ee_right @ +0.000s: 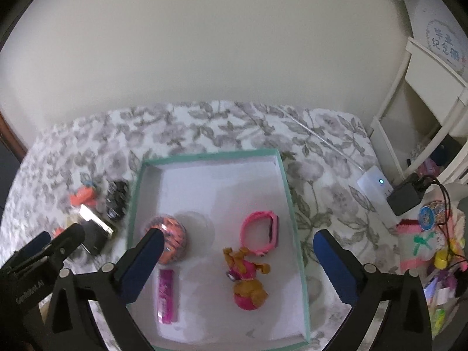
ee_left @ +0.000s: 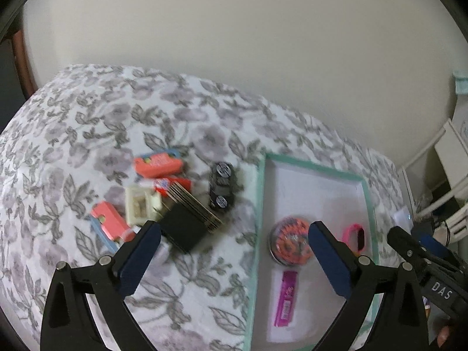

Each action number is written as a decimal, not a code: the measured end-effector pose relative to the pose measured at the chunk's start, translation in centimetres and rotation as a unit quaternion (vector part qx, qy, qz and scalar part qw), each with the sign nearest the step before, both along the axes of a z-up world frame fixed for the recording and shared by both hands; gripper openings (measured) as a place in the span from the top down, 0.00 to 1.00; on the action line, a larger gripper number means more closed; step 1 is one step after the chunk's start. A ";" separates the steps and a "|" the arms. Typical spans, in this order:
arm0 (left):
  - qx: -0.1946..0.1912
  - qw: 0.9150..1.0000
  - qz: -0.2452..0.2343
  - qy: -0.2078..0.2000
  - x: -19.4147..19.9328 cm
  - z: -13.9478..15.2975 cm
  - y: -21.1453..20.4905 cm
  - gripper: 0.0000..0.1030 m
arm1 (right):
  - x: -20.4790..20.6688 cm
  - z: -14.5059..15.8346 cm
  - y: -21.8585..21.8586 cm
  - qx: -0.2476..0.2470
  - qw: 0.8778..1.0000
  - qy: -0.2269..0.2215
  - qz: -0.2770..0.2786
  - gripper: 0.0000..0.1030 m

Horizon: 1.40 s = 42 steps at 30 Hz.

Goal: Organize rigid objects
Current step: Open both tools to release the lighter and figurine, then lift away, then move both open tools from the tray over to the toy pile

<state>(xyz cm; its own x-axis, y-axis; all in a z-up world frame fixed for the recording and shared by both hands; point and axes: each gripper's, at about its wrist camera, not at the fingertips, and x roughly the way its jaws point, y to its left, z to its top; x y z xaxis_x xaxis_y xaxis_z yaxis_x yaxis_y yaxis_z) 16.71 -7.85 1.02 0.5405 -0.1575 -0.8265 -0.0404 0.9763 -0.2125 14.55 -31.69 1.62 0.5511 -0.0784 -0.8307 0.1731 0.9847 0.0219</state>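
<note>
- Floral bedspread (ee_right: 204,128) against a plain wall, with a teal-rimmed tray (ee_right: 288,193) sitting mid-frame.
- Inside the tray: orange ball (ee_right: 172,234), pink watch (ee_right: 260,231), purple packet (ee_right: 167,298), puppy toy (ee_right: 248,278).
- Left gripper (ee_left: 234,251) spread wide, nothing in it, above the tray's left edge.
- Right gripper (ee_right: 235,259) also wide and empty, over the tray.
- Loose pile at centre-left of the left view: black box (ee_left: 182,229), orange-red boxes (ee_left: 158,163).

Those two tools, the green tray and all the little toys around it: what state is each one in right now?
Left tool: open, holding nothing.
Right tool: open, holding nothing.
Green tray: on the floral cloth, partly filled.
Orange ball: in the tray.
Pink watch: in the tray, standing on its edge.
Dog figure: in the tray, lying down.
Purple packet: in the tray, flat.
Black box: outside the tray, in the pile.
Red boxes: outside the tray.
</note>
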 end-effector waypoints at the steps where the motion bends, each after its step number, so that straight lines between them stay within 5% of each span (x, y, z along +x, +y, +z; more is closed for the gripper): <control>1: 0.000 1.000 0.006 -0.007 0.0 0.2 0.5 0.02 | 0.0 0.2 0.1 0.008 1.000 -0.009 0.001 0.00; 12: 0.079 0.993 0.074 -0.057 0.8 2.2 6.8 0.02 | 1.2 -1.3 3.6 0.020 0.999 -0.023 0.036 0.00; 31: 0.017 0.990 0.130 -0.043 1.4 2.1 16.5 0.02 | 3.9 -2.8 14.3 0.042 0.992 -0.039 0.111 0.00; 42: 0.025 0.987 0.154 0.033 2.5 -1.1 18.6 0.02 | 6.4 -5.7 20.6 0.033 0.989 0.002 0.142 0.00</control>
<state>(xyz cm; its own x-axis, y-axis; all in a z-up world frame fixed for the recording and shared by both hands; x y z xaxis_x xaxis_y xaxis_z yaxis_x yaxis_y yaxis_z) 19.18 10.70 -0.13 0.5011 0.0485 -0.8640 -0.3499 0.9245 -0.1511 20.94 -11.13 -4.11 0.5399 0.1332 -0.8311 -0.1106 0.9901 0.0868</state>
